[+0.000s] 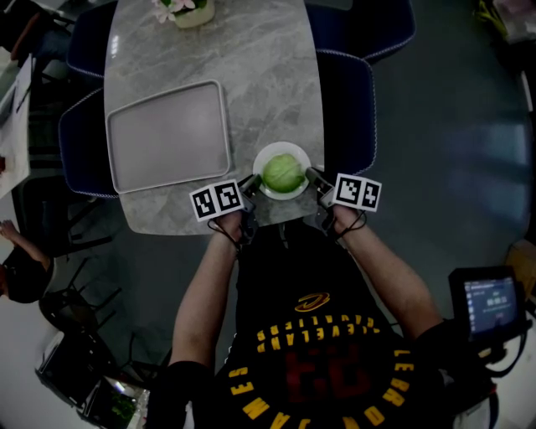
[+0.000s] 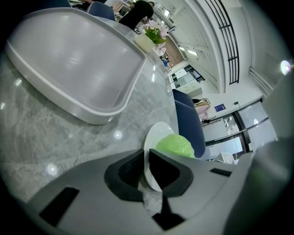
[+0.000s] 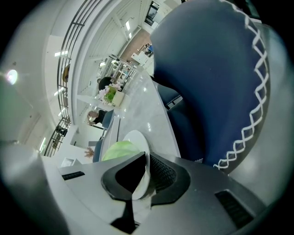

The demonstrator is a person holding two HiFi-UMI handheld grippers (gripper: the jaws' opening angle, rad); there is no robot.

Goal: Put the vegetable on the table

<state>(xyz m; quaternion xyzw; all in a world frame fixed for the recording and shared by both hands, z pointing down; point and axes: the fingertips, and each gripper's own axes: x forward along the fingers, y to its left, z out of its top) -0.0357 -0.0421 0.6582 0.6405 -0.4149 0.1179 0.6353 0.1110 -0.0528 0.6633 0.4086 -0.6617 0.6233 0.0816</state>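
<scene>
A green cabbage (image 1: 282, 173) lies on a white plate (image 1: 264, 157) at the near edge of the grey marble table (image 1: 268, 75). My left gripper (image 1: 249, 183) is shut on the plate's left rim, and my right gripper (image 1: 313, 177) is shut on its right rim. In the left gripper view the plate (image 2: 154, 137) runs between the black pads (image 2: 126, 172) with the cabbage (image 2: 174, 144) behind. The right gripper view shows the plate (image 3: 137, 137) edge pinched between the pads (image 3: 163, 174), the cabbage (image 3: 118, 149) to its left.
A large grey tray (image 1: 167, 134) lies on the table left of the plate. A flower pot (image 1: 186, 10) stands at the far end. Dark blue chairs (image 1: 347, 109) flank the table on both sides. A screen device (image 1: 490, 306) is at lower right.
</scene>
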